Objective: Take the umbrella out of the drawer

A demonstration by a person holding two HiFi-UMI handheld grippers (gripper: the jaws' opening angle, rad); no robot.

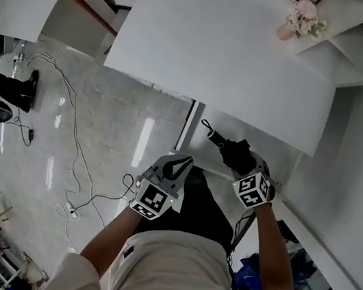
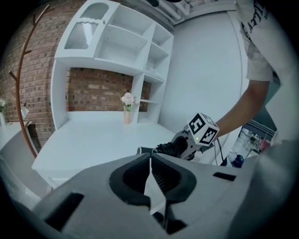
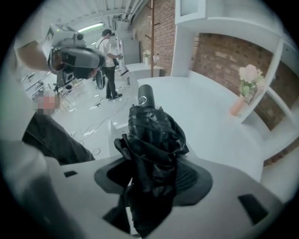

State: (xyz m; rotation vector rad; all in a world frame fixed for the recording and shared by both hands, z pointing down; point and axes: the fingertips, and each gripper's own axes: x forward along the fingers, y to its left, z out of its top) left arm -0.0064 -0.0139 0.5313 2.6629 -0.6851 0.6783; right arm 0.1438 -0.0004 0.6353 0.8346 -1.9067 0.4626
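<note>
Jaws of our right gripper (image 3: pixel 154 169) squeeze the umbrella (image 3: pixel 152 130) so it won't drop. Our left gripper (image 2: pixel 150 158) is closed, empty.

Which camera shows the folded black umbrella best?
Right gripper view: the folded black fabric umbrella fills its centre, clamped in the right gripper. Head view and left gripper view show it small and dark.

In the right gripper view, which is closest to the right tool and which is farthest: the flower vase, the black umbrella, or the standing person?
1. Black umbrella: clamped in the right tool itself.
2. Flower vase: on the white desk, to the right.
3. Standing person: far across the room, upper left.
</note>
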